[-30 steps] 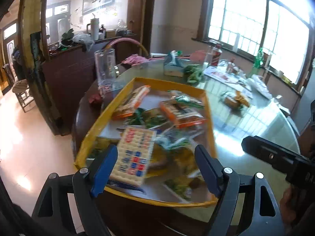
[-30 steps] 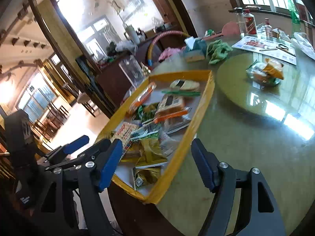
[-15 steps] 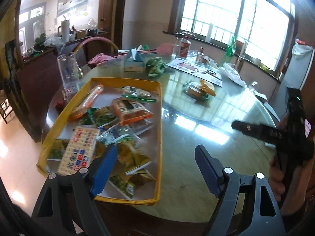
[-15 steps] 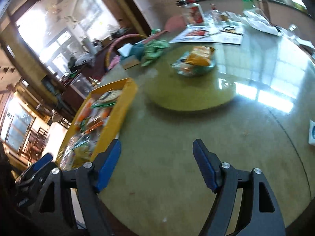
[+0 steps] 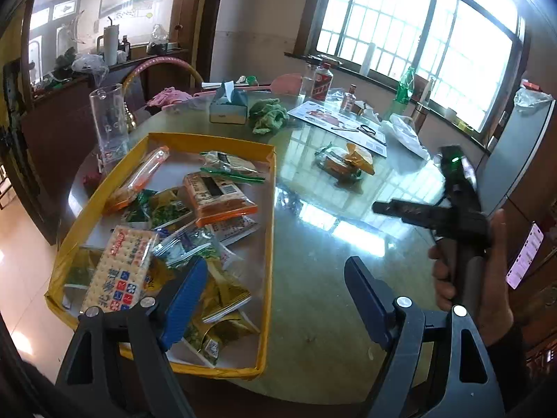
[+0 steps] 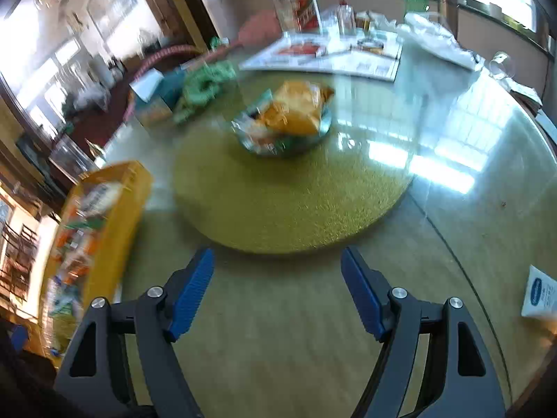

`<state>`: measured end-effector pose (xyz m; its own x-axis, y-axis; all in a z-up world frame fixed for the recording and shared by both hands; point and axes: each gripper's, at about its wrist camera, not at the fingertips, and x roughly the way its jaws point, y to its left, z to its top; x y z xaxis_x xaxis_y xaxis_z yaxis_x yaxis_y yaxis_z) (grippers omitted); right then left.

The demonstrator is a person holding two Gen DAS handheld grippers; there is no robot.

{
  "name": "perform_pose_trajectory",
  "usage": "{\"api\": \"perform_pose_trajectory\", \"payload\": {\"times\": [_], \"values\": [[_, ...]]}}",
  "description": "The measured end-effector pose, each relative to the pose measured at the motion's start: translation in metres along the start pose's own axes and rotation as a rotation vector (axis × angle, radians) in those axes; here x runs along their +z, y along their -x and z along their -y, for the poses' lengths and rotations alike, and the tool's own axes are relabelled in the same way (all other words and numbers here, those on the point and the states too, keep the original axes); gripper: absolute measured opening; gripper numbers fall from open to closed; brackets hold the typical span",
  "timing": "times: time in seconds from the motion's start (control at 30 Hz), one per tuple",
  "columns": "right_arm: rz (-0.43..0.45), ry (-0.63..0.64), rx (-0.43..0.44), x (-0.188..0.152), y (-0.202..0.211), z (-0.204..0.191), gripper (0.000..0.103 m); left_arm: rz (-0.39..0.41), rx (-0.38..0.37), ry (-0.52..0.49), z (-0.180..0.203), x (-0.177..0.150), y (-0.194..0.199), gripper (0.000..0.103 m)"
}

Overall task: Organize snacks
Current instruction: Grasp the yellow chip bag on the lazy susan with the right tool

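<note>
Sunlit glass tabletop (image 6: 452,209): snack packets fill the yellow tray (image 5: 268,244) at nine o'clock, more sit in a dish (image 6: 323,129) at twelve. Left gripper (image 5: 275,299) and right gripper (image 6: 276,292) gape wide, empty. Risk: slick, crinkly wrappers slipping, or packets crushed

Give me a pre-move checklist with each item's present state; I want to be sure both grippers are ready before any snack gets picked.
1. Left gripper open, nothing between its jaws: ok.
2. Right gripper open and empty: ok.
3. Snack packets reachable in the yellow tray: ok.
4. Cracker packet on top, unobstructed: ok.
5. Bare table under the right gripper: ok.
6. Right wrist view sharp enough to aim: not ok, blurred.
</note>
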<state>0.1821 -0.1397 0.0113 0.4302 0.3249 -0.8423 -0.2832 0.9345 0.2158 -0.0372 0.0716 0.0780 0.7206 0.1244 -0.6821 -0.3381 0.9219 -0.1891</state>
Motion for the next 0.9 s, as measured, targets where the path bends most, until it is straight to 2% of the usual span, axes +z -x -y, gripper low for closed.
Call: {"api": "perform_pose_trajectory", "payload": {"times": [0.1,0.17,0.3,0.43,0.53,0.63,0.73,0.77,0.8,0.83,0.9], "values": [[0.0,0.04,-0.057,-0.005,-0.011,0.002,0.076,-0.004,-0.004,-0.007,0.004,-0.001,-0.002,0.081],[0.003,0.053,-0.059,-0.008,-0.014,0.005,0.076,-0.011,-0.002,-0.016,0.006,-0.001,-0.004,0.081],[0.019,-0.001,0.058,0.005,-0.009,0.012,0.076,-0.008,-0.001,-0.011,0.008,-0.001,-0.006,0.081],[0.052,-0.046,0.06,0.049,-0.01,0.011,0.076,-0.011,-0.004,-0.011,0.01,0.0,-0.006,0.081],[0.013,-0.119,0.066,0.088,-0.029,0.017,0.076,-0.012,0.007,-0.005,0.008,0.002,-0.005,0.081],[-0.014,-0.198,0.022,0.121,-0.054,0.024,0.076,0.002,0.021,0.007,0.005,0.004,0.001,0.081],[-0.058,-0.203,-0.045,0.137,-0.08,0.023,0.076,0.0,0.029,0.014,0.003,0.007,0.0,0.081],[-0.078,-0.212,-0.036,0.138,-0.087,0.024,0.076,-0.002,0.031,0.016,0.003,0.007,0.0,0.081],[-0.096,-0.226,-0.016,0.136,-0.092,0.025,0.073,-0.004,0.03,0.017,0.004,0.008,0.0,0.081],[-0.109,-0.227,-0.005,0.134,-0.096,0.025,0.061,-0.006,0.026,0.016,0.005,0.009,-0.001,0.081],[-0.105,-0.222,-0.033,0.128,-0.092,0.028,0.057,-0.011,0.024,0.012,0.009,0.011,-0.002,0.081]]}}
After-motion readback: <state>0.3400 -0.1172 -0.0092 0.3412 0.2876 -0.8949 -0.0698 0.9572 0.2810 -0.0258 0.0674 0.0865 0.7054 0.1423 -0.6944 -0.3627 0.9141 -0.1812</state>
